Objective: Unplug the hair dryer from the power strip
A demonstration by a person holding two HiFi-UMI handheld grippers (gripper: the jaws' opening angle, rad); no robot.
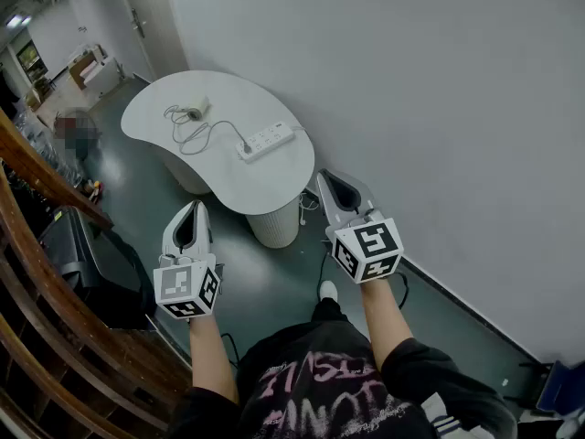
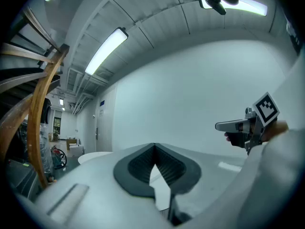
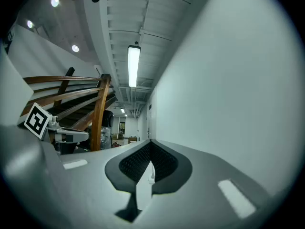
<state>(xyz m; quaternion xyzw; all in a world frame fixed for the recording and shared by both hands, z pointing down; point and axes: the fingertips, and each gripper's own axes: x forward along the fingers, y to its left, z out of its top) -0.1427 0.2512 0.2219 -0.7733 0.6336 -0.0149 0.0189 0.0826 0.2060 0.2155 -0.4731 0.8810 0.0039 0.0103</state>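
Note:
A small white hair dryer (image 1: 194, 111) lies on the far left of a white curved table (image 1: 265, 186). Its cable (image 1: 215, 128) runs to a white power strip (image 1: 266, 141) near the table's right edge, where the plug sits. My left gripper (image 1: 197, 205) and right gripper (image 1: 322, 174) hover near my body, well short of the table, with nothing between their jaws. The left gripper view has its jaws (image 2: 154, 146) meeting at the tips, aimed at wall and ceiling. The right gripper view shows the same for its jaws (image 3: 150, 142).
A wooden stair railing (image 1: 37, 181) curves along the left. The white wall (image 1: 439, 108) runs close on the right, with a cord on the floor beside it. A dark bin (image 1: 91, 263) stands by the stairs. A person (image 1: 78, 133) is far behind the table.

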